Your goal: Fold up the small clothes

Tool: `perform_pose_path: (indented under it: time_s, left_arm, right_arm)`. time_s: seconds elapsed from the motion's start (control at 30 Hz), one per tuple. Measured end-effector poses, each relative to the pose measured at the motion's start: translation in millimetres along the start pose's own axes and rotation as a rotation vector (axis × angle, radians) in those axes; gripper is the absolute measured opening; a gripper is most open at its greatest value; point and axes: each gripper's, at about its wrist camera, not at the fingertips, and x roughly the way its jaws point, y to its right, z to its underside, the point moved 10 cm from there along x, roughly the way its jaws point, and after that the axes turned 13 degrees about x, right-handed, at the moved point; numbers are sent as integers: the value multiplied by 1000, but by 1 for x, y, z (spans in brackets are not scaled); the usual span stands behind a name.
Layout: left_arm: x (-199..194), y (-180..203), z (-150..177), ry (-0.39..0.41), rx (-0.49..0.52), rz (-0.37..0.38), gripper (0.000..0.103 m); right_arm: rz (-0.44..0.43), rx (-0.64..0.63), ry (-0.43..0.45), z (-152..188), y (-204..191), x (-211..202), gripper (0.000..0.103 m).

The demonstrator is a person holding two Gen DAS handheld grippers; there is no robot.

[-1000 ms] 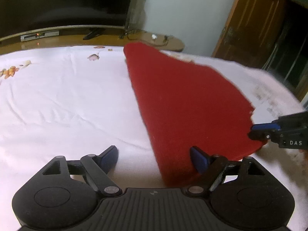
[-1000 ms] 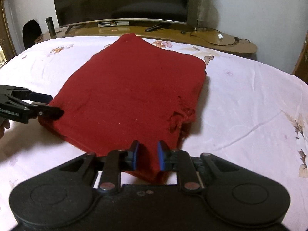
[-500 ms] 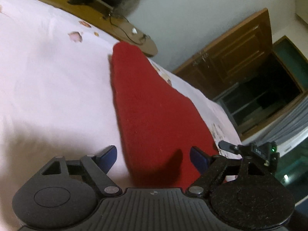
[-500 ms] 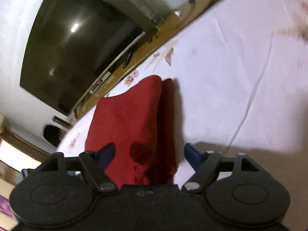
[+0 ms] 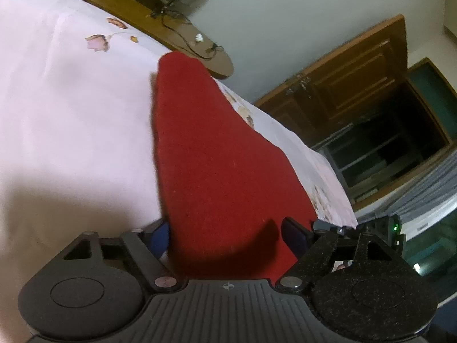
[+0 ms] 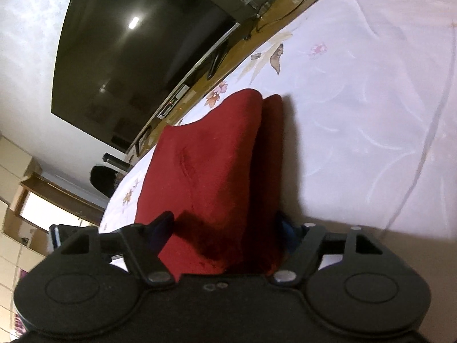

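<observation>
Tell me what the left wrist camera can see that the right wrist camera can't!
Only the left wrist view shows the brown wooden door and the dark shelves beside it. Only the right wrist view shows the big black TV. Both show the red cloth on the flowery white sheet, lying between the open jaws of each camera's own gripper: left gripper, right gripper.

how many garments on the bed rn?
1: a red garment, folded, lying on the floral bedsheet, its near edge between both grippers' open jaws. Anything behind the gripper bodies is hidden.
</observation>
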Motion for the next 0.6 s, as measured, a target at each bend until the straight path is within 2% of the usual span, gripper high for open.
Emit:
perform_pose_path:
  time_s: [0.03,0.1,0.27,0.33,0.43,0.6]
  left_arm:
    - [0,-2,0,-4,-4,-9,73]
    - [-4,-3,2,-3,-15,-8,71]
    - [2,-8,-3,20,-39,2,70]
    - [10,-7,-6,20,-26,-32,56]
    - [12,-5,-6,26,7,-76,49]
    - [11,9,-18,22,108,-161,43]
  right_arm:
    - [-3,3,-6,0,2,-3,64]
    - [-18,15,-25,-2,9,-7,60]
    - [-71,15,-60,-8,6,6,58]
    - [-80,7,-61,-12,-1,21,47]
    - [-72,-18,-53,-12,-7,36,39]
    - [-84,-17,-45,-13,-4,34,34]
